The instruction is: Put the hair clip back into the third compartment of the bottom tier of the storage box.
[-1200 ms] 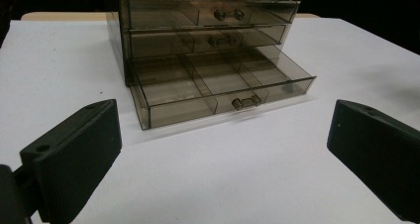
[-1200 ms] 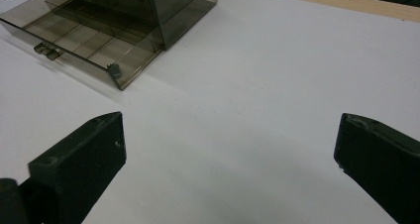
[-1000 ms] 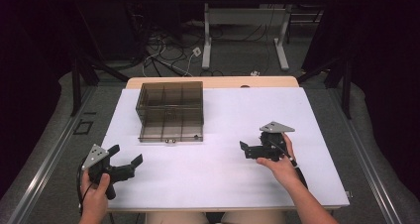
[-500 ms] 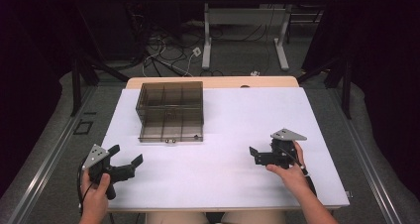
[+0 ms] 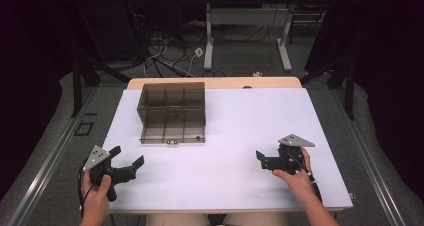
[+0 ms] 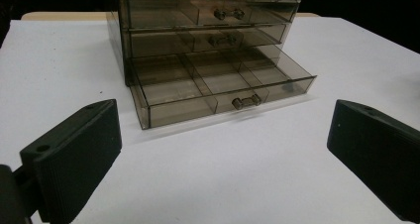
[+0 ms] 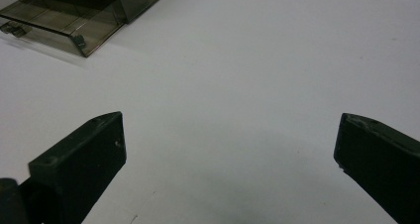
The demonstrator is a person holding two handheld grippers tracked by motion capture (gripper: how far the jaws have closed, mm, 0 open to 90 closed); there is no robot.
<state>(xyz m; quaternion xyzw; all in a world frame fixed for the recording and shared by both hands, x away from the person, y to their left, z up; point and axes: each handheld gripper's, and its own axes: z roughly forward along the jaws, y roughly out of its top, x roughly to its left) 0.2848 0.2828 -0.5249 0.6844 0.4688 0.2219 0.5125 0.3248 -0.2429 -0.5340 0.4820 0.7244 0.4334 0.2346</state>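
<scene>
Smoked-plastic drawer box (image 5: 173, 112), bottom drawer (image 6: 218, 87) out; right gripper (image 5: 265, 160) has drawn back toward the near edge, both grippers spread open and empty, left gripper (image 5: 129, 162) unmoved

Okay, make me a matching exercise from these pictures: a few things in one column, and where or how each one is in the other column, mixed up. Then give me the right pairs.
Things
1. bottom drawer
2. top drawer
3. left gripper
4. right gripper

Places or states
A. held near the table's front right corner, jaws open
B. pulled out, nothing in its compartments
C. held at the table's front left edge, jaws open
D. pushed in, at the top of the chest

Pairs: 1-B, 2-D, 3-C, 4-A
</scene>
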